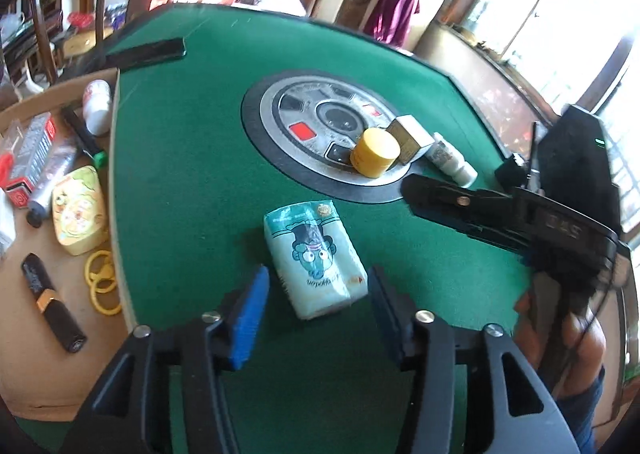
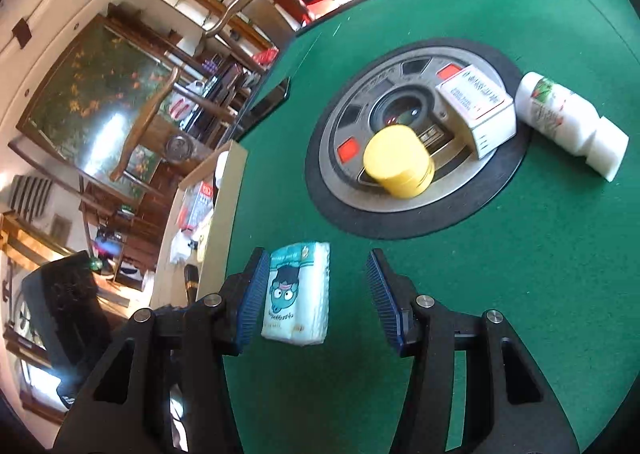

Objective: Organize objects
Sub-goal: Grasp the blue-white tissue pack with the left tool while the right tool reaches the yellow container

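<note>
Tissue pack point(image 1: 316, 258) lies near table edge point(image 1: 120, 254) (open felt around).

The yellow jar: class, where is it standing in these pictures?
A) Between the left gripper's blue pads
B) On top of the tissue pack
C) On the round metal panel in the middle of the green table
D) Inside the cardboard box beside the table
C: the yellow jar stands upright on the round metal panel at the centre of the green table, next to a small white carton.
</note>
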The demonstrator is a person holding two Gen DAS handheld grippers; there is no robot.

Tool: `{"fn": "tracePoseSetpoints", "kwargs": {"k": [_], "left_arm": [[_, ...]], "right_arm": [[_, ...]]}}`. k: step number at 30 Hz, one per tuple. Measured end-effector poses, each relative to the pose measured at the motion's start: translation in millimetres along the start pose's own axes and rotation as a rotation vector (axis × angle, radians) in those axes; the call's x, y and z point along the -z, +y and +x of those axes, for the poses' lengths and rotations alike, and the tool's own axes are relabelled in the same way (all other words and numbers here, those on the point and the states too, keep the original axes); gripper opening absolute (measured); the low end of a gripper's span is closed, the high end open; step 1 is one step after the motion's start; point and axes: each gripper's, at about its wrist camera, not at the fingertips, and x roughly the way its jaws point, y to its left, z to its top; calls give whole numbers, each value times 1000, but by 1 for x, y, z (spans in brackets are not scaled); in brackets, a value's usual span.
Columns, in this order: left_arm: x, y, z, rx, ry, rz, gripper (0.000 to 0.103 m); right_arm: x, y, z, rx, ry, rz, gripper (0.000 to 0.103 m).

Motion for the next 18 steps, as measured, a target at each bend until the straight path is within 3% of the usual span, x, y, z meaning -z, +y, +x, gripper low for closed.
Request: {"fn": "tracePoseSetpoints", "kwargs": {"k": [6,9,12,18], "left_arm": [[-7,-18,20,-119,-9,5,57],[-3,-28,36,-232,0,67,59],[-2,-22,42,-227,-8,54,66],[-9,-19,52,-204,-30,149,65]], "right_arm": [[-6,-5,-15,42,-71,7,51],[-11,-10,-32,66,-116,2,51],[-13,-10,-38,120,-148,-17,63],[-23,-4,-33,214,-155,-92,64]]}}
